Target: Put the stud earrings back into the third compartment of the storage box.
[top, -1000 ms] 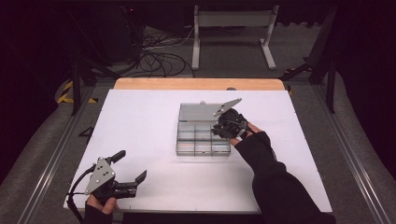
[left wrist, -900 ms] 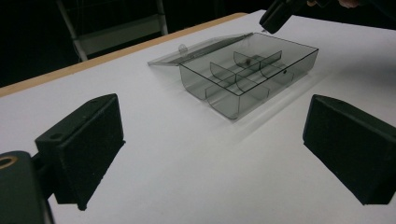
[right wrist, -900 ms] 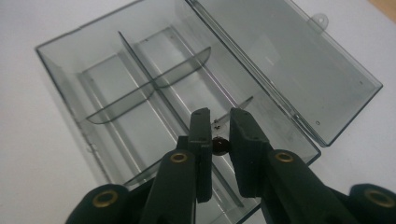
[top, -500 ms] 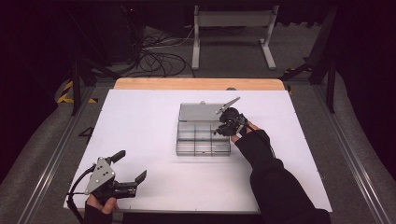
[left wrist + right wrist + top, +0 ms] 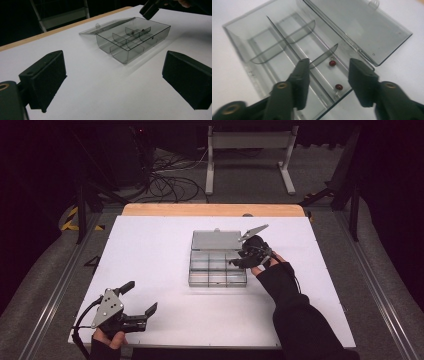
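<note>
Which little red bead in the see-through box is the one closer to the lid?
Find the clear divided box on the white table, its lid lying open. In the compartment under the right claw sit two red beads. Yours lies beside the curved divider; the other sits near the box's end wall.

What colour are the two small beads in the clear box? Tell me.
Dark red beads, clearest in the right gripper view, in the compartmented box.

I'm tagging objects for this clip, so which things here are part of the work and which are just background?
In the job:
- clear divided box, lid open flat
- two red beads in its end compartment
- right tool, jaws just opened, nothing between them

Just about:
- left tool, open, idle near the table's corner
- cables and metal stand beyond
</note>
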`<action>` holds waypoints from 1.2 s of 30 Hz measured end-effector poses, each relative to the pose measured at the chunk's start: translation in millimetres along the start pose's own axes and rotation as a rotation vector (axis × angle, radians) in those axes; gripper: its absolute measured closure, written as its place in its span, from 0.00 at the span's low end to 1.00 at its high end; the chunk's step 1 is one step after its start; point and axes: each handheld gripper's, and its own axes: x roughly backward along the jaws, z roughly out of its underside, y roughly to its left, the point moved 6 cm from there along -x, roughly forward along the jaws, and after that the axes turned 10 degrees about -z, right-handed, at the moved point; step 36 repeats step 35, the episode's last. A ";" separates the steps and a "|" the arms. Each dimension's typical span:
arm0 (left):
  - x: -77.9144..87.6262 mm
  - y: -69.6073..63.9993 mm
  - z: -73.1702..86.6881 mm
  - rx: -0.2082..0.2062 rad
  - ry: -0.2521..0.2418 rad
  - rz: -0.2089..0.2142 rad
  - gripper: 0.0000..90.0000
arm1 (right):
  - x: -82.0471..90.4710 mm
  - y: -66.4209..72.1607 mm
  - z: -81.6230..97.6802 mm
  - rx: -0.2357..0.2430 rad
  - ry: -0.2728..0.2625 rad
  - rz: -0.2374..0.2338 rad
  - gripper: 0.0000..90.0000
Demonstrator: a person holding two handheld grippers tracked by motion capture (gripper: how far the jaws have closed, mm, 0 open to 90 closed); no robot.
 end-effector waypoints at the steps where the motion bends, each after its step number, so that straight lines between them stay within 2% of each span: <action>1: -0.1 0.0 0.1 0.000 0.000 0.000 0.06 | 5.3 2.4 0.7 0.005 -0.019 0.000 0.52; 4: -0.3 -0.7 0.7 0.001 0.005 0.002 0.06 | 22.1 11.6 3.1 0.022 -0.085 -0.016 0.41; 9: -0.2 -1.7 0.4 0.005 0.005 0.001 0.06 | 48.2 27.2 9.6 0.055 -0.155 -0.009 0.27; 14: -1.0 -2.1 0.6 0.006 0.005 0.000 0.06 | 64.1 38.2 20.2 0.074 -0.198 0.000 0.13; 19: -1.0 -2.0 0.7 0.005 0.006 0.002 0.06 | 76.4 44.8 39.5 0.076 -0.255 -0.008 0.01; 21: -0.8 -2.7 0.3 0.008 0.002 0.003 0.06 | 80.0 47.8 49.8 0.083 -0.295 -0.029 0.00; 26: -0.8 -3.5 -0.1 0.001 0.003 0.004 0.06 | 81.8 51.9 87.7 0.080 -0.306 -0.039 0.00; 31: -0.2 -4.5 -0.6 -0.010 0.004 0.003 0.06 | 78.9 52.1 126.7 0.036 -0.338 -0.066 0.00; 34: 0.1 -4.4 -1.2 -0.020 0.005 0.001 0.06 | 73.6 49.5 141.7 0.017 -0.328 -0.061 0.00; 36: 0.4 -4.7 -1.2 -0.016 0.005 0.002 0.06 | 73.2 49.1 143.7 0.016 -0.324 -0.057 0.00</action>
